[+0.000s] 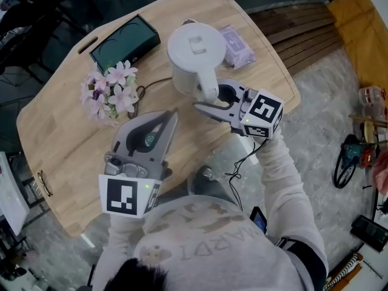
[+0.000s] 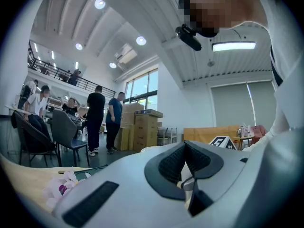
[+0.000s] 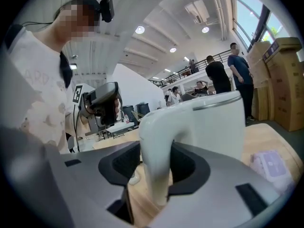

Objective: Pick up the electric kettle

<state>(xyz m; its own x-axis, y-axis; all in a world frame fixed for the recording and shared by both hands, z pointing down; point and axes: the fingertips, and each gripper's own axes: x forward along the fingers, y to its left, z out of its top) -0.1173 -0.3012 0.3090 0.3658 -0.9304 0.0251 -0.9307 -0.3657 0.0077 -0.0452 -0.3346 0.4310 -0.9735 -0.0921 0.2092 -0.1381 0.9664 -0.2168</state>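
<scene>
A: Head view first. Where's the kettle (image 1: pixel 194 53)?

B: Upper middle of the frame, standing on the table (image 1: pixel 60 132). The right gripper (image 1: pixel 212 97) comes in from the right, with its jaws on either side of the handle (image 1: pixel 209 90).

A: And the risk there?

B: The cord (image 1: pixel 154 83) runs left from the base toward the flowers (image 1: pixel 112 93). If it's attached, I'd expect a lift to drag on it and tip them. A tissue pack (image 1: pixel 236 46) lies just beside the kettle at upper right and could be knocked by a swing.

A: Is the other one helping?

B: No. The left gripper (image 1: pixel 170 117) sits at lower left, well away from the kettle.

A: What does the left gripper view show?

B: Its jaws are pressed together on nothing. The flowers (image 2: pixel 59 186) are at lower left. It gives the kettle no support.

A: And the right gripper view?

B: The handle (image 3: pixel 159 156) fills the gap at centre, with the pads pinching it on both sides as far as I can see. The body (image 3: pixel 209 127) rises to the right.

A: So the main worry is?

B: The handle is smooth and curved, and the body hangs off to one side. If there's water in it, it could twist or slide in that one grip.
</scene>
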